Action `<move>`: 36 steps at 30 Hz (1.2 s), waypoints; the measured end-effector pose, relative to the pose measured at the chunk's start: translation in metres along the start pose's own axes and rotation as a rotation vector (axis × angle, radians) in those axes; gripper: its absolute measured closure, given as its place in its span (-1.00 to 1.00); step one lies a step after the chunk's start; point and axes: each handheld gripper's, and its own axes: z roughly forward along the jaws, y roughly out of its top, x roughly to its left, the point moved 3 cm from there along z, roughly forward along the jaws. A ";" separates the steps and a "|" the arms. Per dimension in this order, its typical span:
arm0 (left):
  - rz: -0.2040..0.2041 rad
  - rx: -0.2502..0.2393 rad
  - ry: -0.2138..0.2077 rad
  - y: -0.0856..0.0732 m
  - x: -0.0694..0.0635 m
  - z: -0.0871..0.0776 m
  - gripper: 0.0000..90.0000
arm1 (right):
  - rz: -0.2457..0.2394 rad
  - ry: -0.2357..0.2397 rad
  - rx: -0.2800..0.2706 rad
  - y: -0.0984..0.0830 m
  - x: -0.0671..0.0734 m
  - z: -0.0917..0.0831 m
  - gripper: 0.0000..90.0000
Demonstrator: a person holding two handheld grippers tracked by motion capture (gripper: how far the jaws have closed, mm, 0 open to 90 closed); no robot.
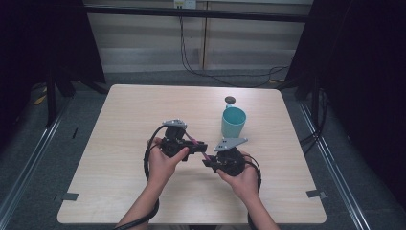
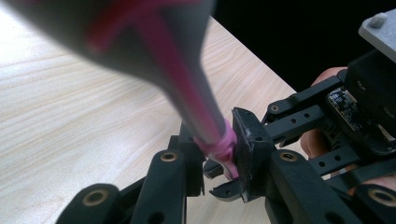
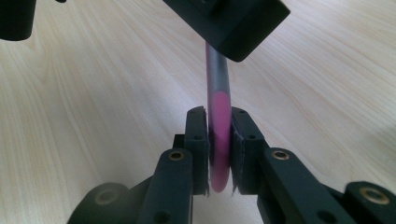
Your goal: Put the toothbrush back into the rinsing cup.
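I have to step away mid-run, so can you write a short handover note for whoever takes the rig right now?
Left tongs: shut on one end of the slim grey and pink pen, above the light wooden table.
Right tongs: shut on the pen's pink end.
Both hands hold the pen between them, in the air near the table's middle. The teal plastic cup stands upright just beyond the right tongs; a small dark round cap-like piece lies behind it.
Done: pen picked up and gripped at both ends.
Left: probably pulling it apart or passing it on, perhaps into the cup.
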 end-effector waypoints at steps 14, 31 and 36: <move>0.022 -0.018 -0.007 0.001 -0.002 0.000 0.57 | -0.015 -0.021 0.029 0.002 0.000 -0.003 0.80; 0.011 -0.052 -0.007 0.005 -0.006 0.000 0.72 | 0.046 -0.012 -0.005 0.005 0.000 -0.005 0.80; 0.022 -0.049 -0.011 0.009 -0.011 0.000 0.77 | 0.046 0.008 -0.014 0.005 0.003 -0.003 0.76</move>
